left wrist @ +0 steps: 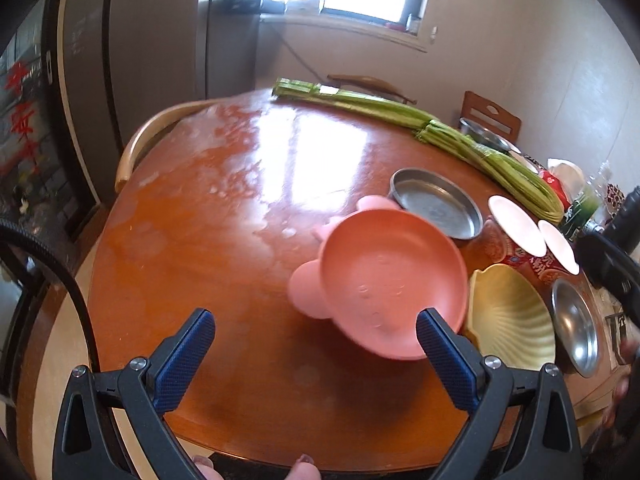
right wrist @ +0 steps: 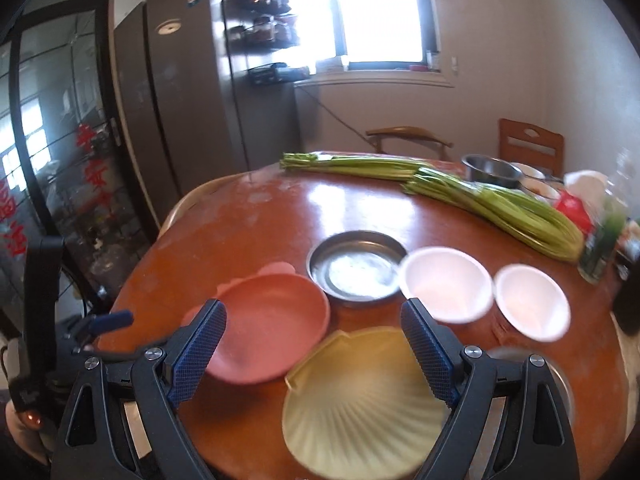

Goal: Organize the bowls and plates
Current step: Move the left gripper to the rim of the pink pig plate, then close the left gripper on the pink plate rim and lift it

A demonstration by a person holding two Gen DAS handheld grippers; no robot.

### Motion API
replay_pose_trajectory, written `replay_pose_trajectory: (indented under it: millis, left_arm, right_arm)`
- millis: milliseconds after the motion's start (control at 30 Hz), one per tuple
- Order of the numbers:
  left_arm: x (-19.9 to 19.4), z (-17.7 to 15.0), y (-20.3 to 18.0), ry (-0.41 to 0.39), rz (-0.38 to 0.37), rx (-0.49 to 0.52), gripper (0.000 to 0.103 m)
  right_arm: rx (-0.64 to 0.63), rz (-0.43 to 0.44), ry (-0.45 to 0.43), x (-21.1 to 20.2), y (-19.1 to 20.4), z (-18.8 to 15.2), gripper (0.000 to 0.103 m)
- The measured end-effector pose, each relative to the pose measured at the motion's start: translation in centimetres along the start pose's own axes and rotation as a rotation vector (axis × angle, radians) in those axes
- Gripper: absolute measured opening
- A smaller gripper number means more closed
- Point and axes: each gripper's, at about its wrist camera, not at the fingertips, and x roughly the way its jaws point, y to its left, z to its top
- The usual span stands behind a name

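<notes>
Left gripper (left wrist: 316,332): I see my jaws wide apart and holding nothing. They hang over the near part of the table, and the pink plate shows between the tips and past the right one.

Right gripper (right wrist: 316,328): my jaws are wide open and empty too, raised above the shell plate, with the pink plate behind the left finger.

Pink plate (left wrist: 394,282): round, with two ear-like tabs on its left rim. It lies on the table left of the shell plate. In the left view its rim overlaps the shell plate's edge; I cannot tell whether they touch.

Shell plate (right wrist: 360,404): pale yellow, ribbed like a scallop, at the near edge of the table just right of the pink plate.

Steel pan (right wrist: 356,270): shallow, round and empty, behind the pink plate and just left of the white bowls.

White bowls: two stand side by side, the larger (right wrist: 446,284) next to the steel pan and the smaller (right wrist: 532,300) to its right.

Steel bowl (left wrist: 576,326): at the table's right edge, just right of the shell plate.

Celery (left wrist: 420,120): long green bunches lie across the far side of the table.

Table (left wrist: 224,240): round, glossy red-brown wood, with window glare in the middle.
</notes>
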Motion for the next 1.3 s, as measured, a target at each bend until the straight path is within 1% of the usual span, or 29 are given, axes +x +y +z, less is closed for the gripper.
replay_pose_trajectory:
  millis: [67, 100, 167, 267, 333, 433, 500, 533, 600, 667, 733, 800, 867, 933, 1067, 1133, 1300]
  left_arm:
    - [0.6, 0.0, 0.7, 0.022, -0.015, -0.019, 0.101]
    - [1.0, -0.1, 0.9, 0.04, -0.024, -0.027, 0.101]
    - [1.8, -0.2, 1.1, 0.069, -0.041, -0.041, 0.101]
    - [2.7, -0.3, 0.8, 0.104, -0.065, -0.041, 0.101]
    - [3.5, -0.2, 0.4, 0.135, -0.088, -0.035, 0.101]
    - [4.5, -0.2, 0.0, 0.169, -0.096, -0.031, 0.101]
    - [5.0, 0.0, -0.2, 0.181, -0.098, -0.037, 0.101]
    - [5.2, 0.1, -0.2, 0.184, -0.101, -0.039, 0.1]
    - [5.5, 0.2, -0.6, 0.187, -0.094, -0.032, 0.099]
    - [5.9, 0.2, -0.9, 0.191, -0.087, -0.024, 0.098]
    - [6.0, 0.4, -1.1, 0.184, -0.074, -0.017, 0.09]
    - [6.1, 0.5, -1.3, 0.182, -0.073, -0.008, 0.087]
    - [6.2, 0.5, -1.6, 0.177, -0.067, 0.001, 0.082]
    - [6.2, 0.6, -1.9, 0.176, -0.068, 0.01, 0.073]
    - [6.3, 0.7, -2.0, 0.174, -0.073, 0.007, 0.067]
    - [6.3, 0.9, -1.9, 0.172, -0.089, 0.002, 0.057]
    - [5.9, 2.0, -1.1, 0.142, -0.08, 0.005, 0.056]
  right_arm:
    - [-0.006, 0.022, 0.046, 2.0, 0.0, 0.5, 0.09]
    - [-0.014, 0.023, 0.082, 3.2, 0.0, 0.7, 0.09]
    - [-0.011, 0.02, 0.124, 5.2, 0.0, 0.9, 0.09]
    - [0.007, 0.01, 0.177, 7.4, -0.3, 0.8, 0.09]
    - [-0.008, 0.016, 0.226, 8.9, 0.0, 0.6, 0.09]
    - [-0.041, -0.021, 0.264, 10.4, 0.0, 0.2, 0.089]
    - [-0.034, -0.02, 0.29, 11.6, -0.1, 0.0, 0.088]
    - [-0.017, -0.009, 0.303, 12.1, -0.4, -0.1, 0.085]
    - [-0.018, -0.023, 0.316, 12.9, -0.6, -0.2, 0.08]
    - [-0.034, -0.025, 0.327, 13.5, -0.7, -0.3, 0.07]
    - [-0.022, 0.002, 0.337, 14.0, -0.9, -0.5, 0.063]
    - [-0.034, 0.001, 0.338, 14.1, -0.6, -0.6, 0.062]
    - [-0.043, 0.013, 0.343, 14.3, -0.4, -0.8, 0.057]
    - [-0.042, 0.033, 0.348, 14.5, -0.1, -0.9, 0.054]
    - [-0.035, 0.056, 0.35, 14.4, -0.2, -0.9, 0.053]
    - [-0.006, 0.092, 0.357, 14.4, -0.3, -0.9, 0.052]
    - [-0.012, 0.113, 0.334, 13.8, 0.7, -0.2, 0.052]
